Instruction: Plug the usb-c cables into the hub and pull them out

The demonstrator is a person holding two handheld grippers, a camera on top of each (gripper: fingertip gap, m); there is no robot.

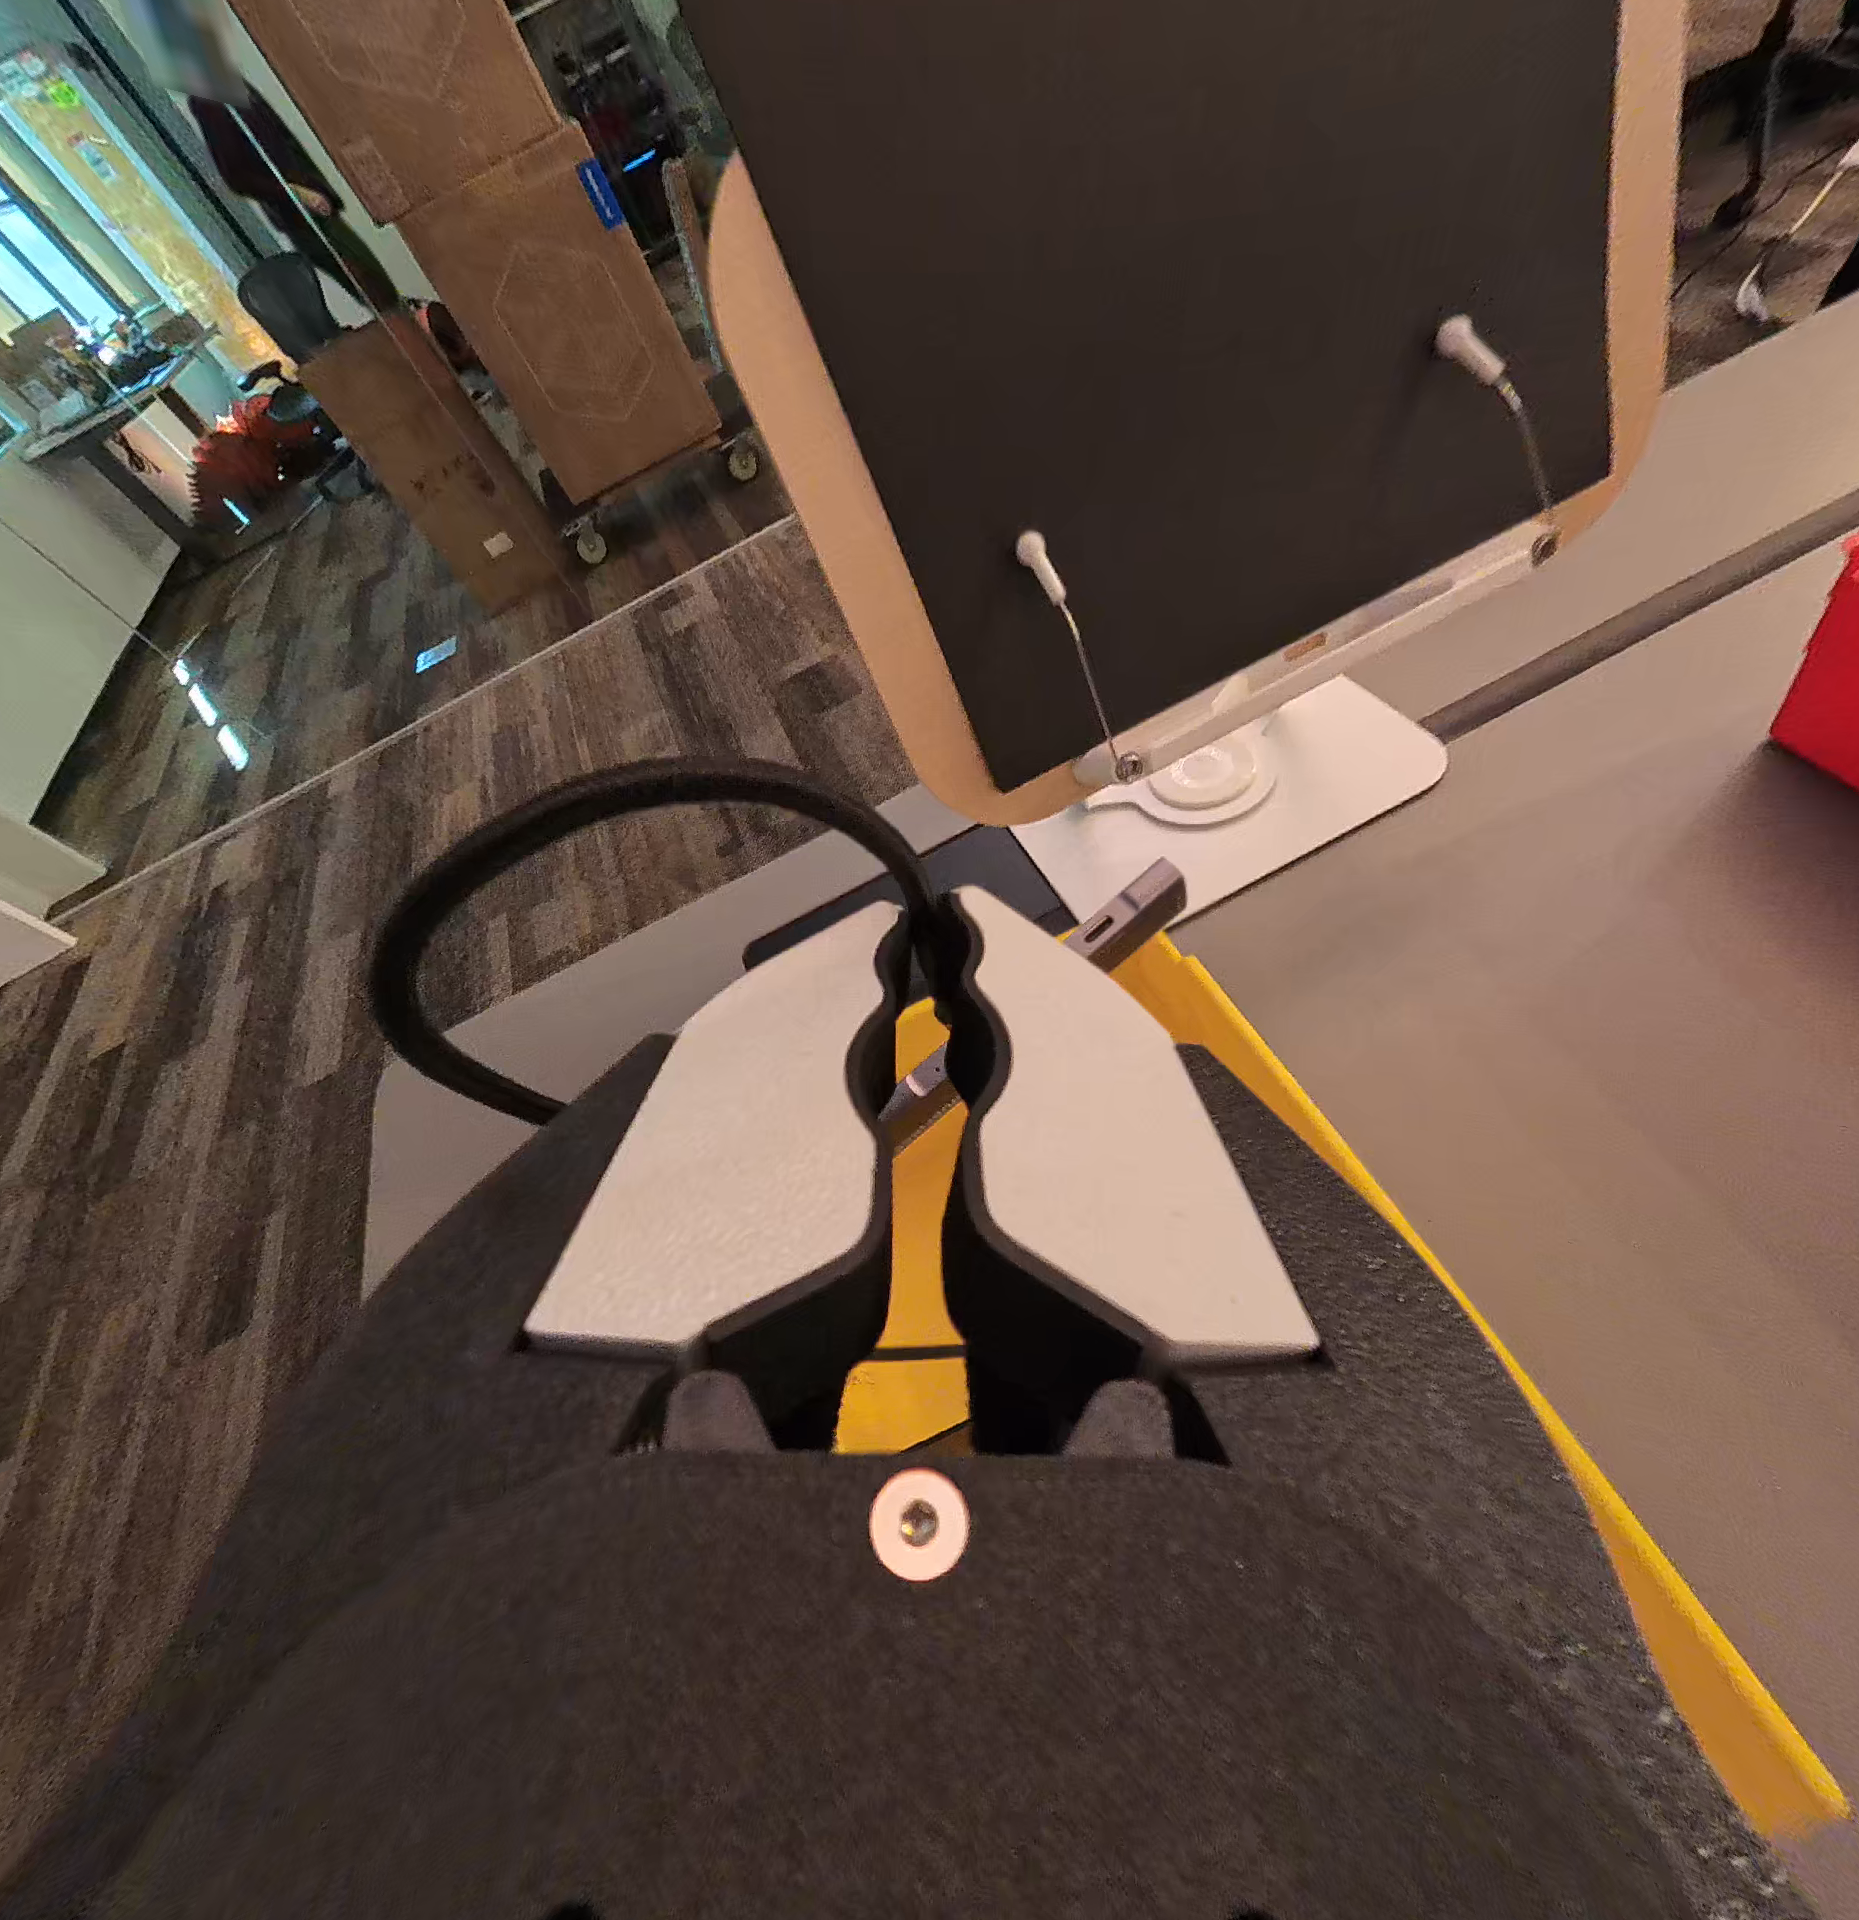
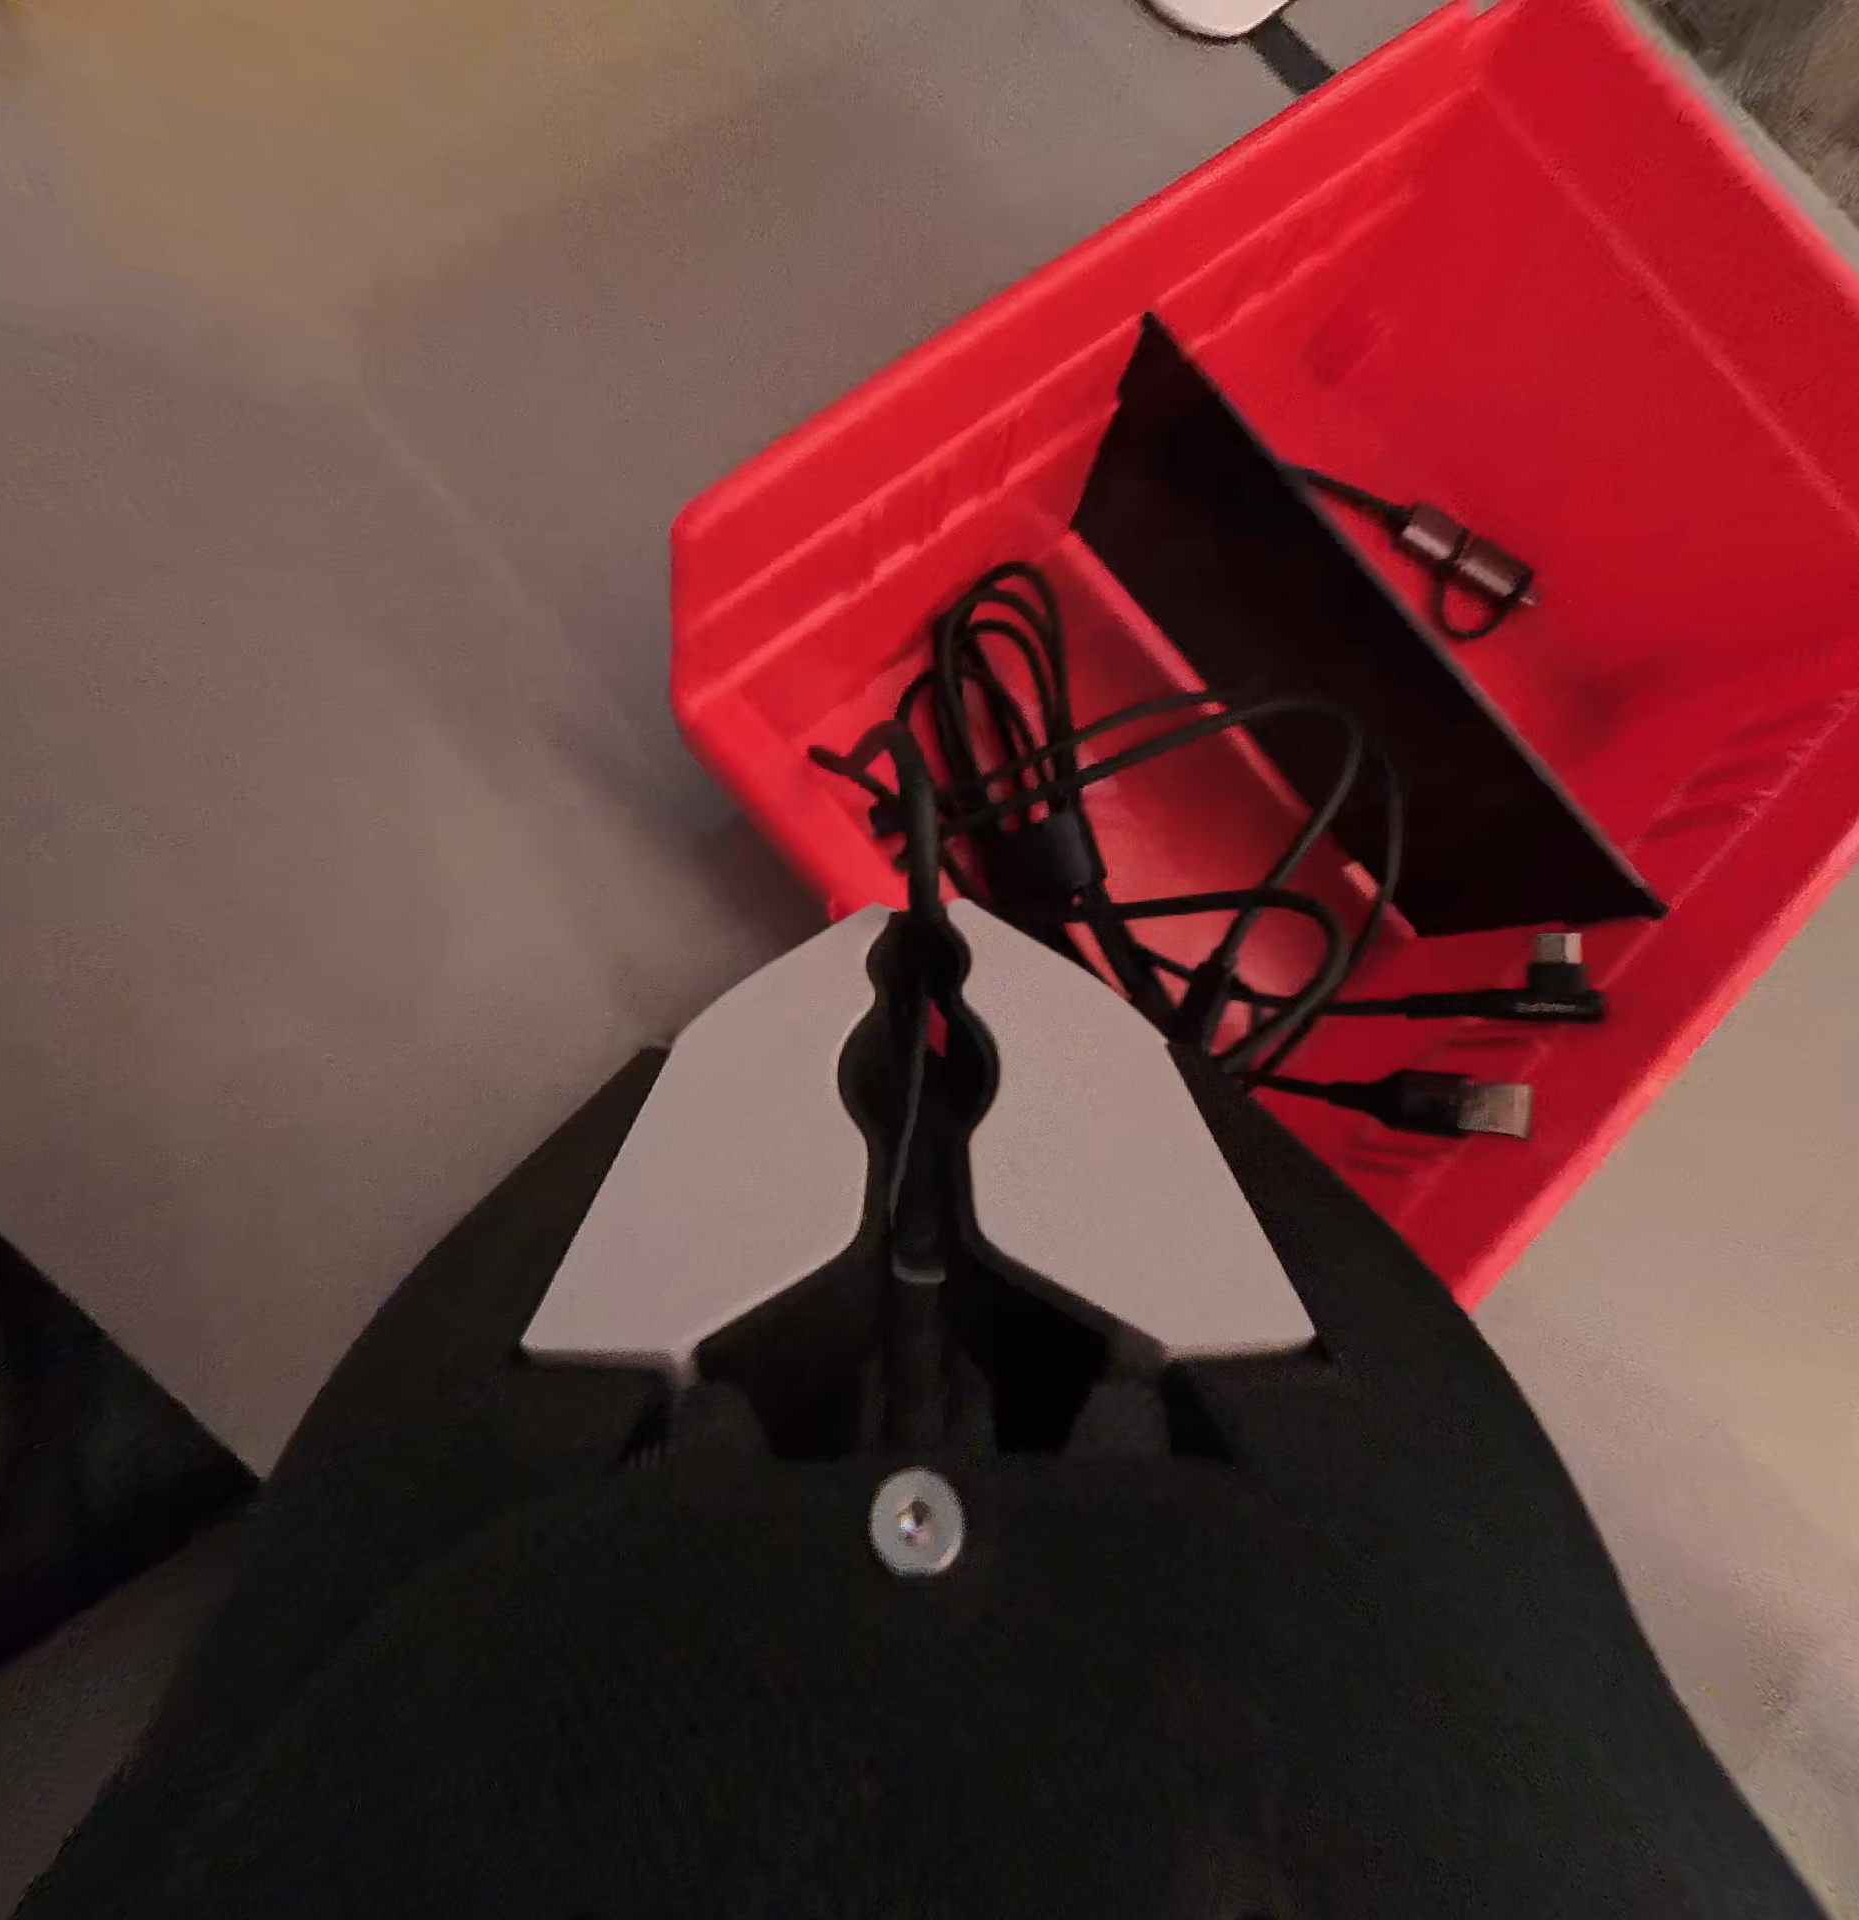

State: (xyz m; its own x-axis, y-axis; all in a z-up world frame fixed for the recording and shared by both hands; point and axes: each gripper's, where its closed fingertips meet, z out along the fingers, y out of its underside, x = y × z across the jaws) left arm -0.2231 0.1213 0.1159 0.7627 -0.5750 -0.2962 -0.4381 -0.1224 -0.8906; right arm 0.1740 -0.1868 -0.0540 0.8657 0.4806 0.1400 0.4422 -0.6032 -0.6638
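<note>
In the left wrist view my left gripper (image 1: 930, 920) is shut on a thick black braided cable (image 1: 509, 831) that loops out to the left. Just past the right fingertip the end of a grey hub (image 1: 1133, 920) shows with a port facing me. A grey plug (image 1: 920, 1091) shows low in the gap between the fingers. In the right wrist view my right gripper (image 2: 920, 925) is shut on a thin black cable (image 2: 920, 831) at the near corner of a red bin (image 2: 1008, 343). A tangle of black cables (image 2: 1143, 831) lies in the bin.
A yellow bin (image 1: 1320, 1195) lies under the left gripper on a grey table (image 1: 1527, 1039). A dark panel on a white stand (image 1: 1351, 748) rises behind. A black divider (image 2: 1320, 665) splits the red bin; loose plugs (image 2: 1476, 1107) and an adapter (image 2: 1465, 561) lie inside. My hands' fingertips stand some 55 cm from each other. The adapter (image 2: 1465, 561) lies around 25 cm away from my right fingertips.
</note>
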